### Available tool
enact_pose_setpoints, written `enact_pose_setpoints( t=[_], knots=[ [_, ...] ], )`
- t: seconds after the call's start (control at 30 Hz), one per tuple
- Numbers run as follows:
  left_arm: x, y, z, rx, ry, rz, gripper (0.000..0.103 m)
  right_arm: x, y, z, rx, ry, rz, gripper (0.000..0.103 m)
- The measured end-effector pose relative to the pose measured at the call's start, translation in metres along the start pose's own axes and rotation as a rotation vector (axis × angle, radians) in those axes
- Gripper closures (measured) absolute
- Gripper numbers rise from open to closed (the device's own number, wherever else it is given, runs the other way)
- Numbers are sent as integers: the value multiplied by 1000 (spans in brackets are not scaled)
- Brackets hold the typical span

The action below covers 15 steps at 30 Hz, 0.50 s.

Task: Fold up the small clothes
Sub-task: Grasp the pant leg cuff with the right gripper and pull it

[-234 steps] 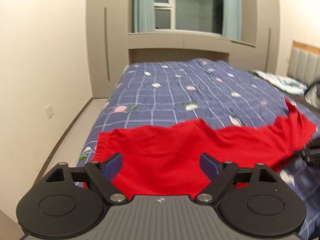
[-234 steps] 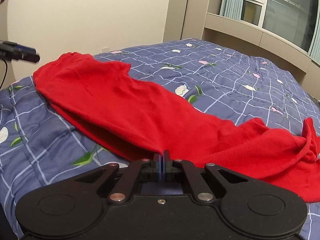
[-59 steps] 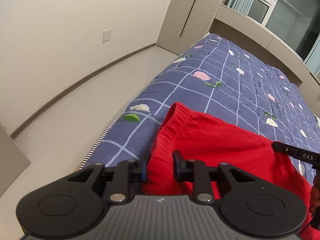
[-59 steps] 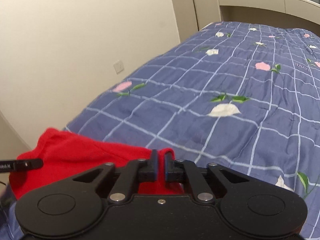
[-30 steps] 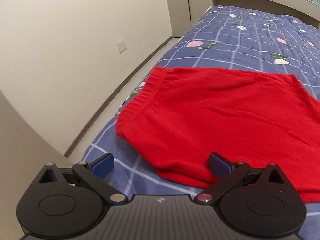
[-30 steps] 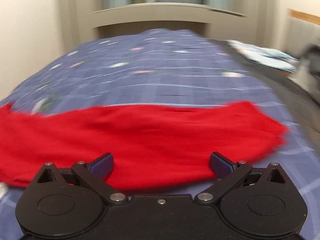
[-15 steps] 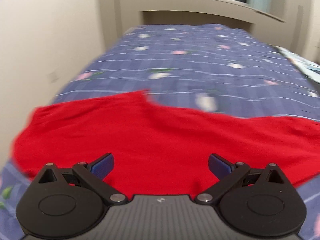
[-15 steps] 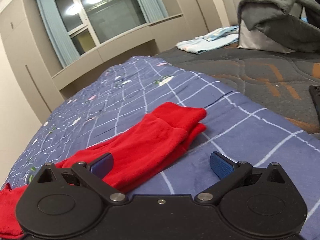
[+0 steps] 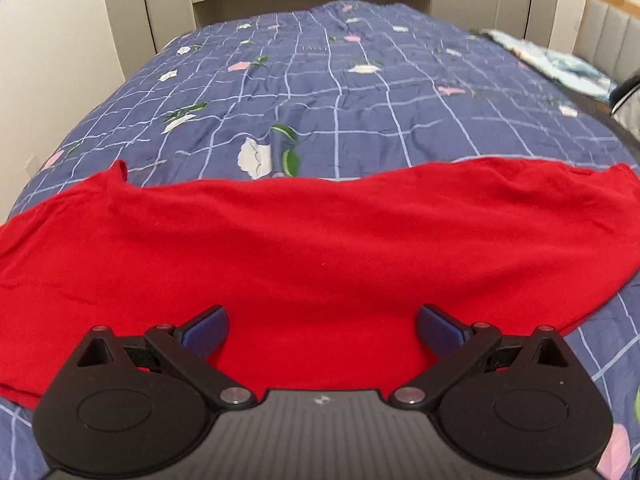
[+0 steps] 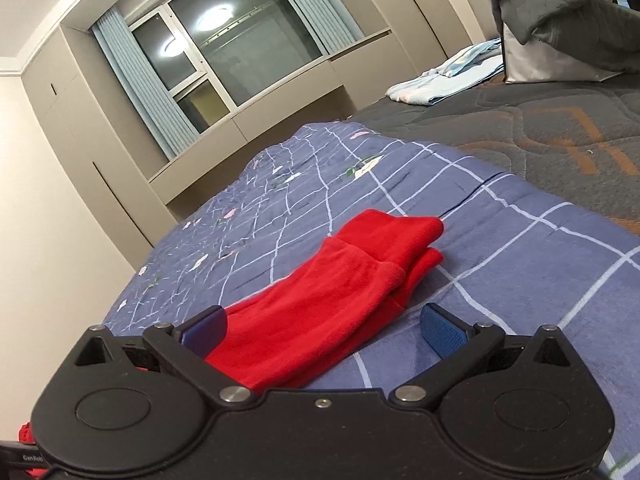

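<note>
1. Left gripper (image 9: 322,330): fingers spread, empty, poised above the garment's near edge, apparently between grasps.
2. Right gripper (image 10: 323,330): likewise spread, aimed along the leg cuffs.
3. Red trousers (image 9: 320,240): folded lengthwise, flat across the floral quilt (image 9: 360,92) on the bed.

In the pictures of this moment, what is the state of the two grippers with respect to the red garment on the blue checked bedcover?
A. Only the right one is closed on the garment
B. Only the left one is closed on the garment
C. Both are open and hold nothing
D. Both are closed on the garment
C: the left gripper and the right gripper both have their blue pads spread wide, and the red fleece garment lies free on the blue checked floral bedcover.
</note>
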State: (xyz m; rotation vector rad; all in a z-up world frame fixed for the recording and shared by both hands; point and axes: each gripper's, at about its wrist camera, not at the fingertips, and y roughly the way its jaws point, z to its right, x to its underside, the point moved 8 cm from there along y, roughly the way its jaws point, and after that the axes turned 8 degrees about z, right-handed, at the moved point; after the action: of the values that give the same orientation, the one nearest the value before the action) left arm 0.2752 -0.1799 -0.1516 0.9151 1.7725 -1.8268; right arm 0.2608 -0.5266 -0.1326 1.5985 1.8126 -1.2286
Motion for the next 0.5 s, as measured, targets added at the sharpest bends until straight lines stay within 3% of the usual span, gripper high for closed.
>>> enact_pose_setpoints(
  t=[0.13,0.2,0.3,0.37,0.4,0.43,0.5],
  knots=[
    [1,2,-10,-14,-19,-14,0,-4,4,2,-15,38,-5,2],
    [-1,2,-14,-18,-24,-18,0,-9,7,5,-15,70,-3,8],
    [-1,3,-15,-19,-20,-15,0,-15,11,18,26,168,-3,29],
    [-2,5,-15,-21,-16,-11,0,-18,14,29,54,246,-3,57],
    [-2,5,-15,-21,-16,-10,0,-18,15,35,73,284,-13,66],
    [-2,5,-15,-19,-18,-11,0,-18,17,42,94,317,-25,86],
    [-2,5,-15,-16,-19,-14,0,-21,16,49,105,352,-20,91]
  ],
)
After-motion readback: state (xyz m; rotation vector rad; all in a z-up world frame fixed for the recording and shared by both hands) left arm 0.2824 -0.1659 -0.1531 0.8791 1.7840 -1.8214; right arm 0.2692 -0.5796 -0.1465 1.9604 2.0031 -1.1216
